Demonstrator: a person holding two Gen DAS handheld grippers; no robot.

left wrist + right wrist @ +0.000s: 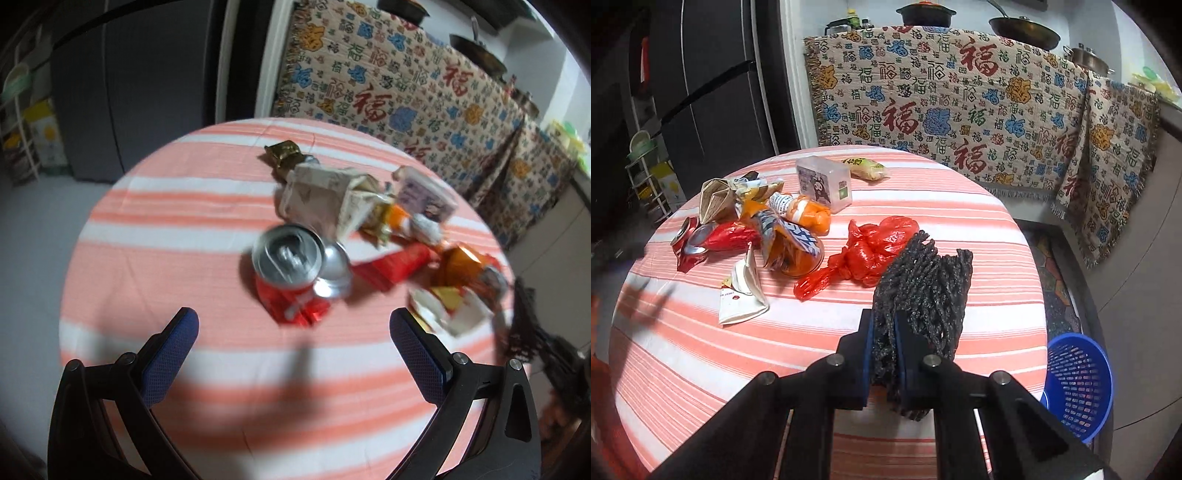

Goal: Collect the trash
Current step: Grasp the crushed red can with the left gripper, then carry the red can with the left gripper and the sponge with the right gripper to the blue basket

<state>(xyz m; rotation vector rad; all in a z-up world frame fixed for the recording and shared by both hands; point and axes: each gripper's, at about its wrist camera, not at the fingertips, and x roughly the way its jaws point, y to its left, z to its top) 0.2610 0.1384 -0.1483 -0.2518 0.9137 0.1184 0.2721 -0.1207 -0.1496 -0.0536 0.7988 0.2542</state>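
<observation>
Round striped table (pixel 923 206) holds litter; right gripper (pixel 884 354) clamps a black mesh scrap (pixel 923 280), left gripper (pixel 293 325) gapes near a crushed can (pixel 291 273).

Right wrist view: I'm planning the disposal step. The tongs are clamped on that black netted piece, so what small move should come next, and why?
Probably swing the right tongs rightward, off the table edge, over the blue basket. They are shut on the black mesh, already lifted above the striped tablecloth, and the basket stands open on the floor just beside the table.
</observation>
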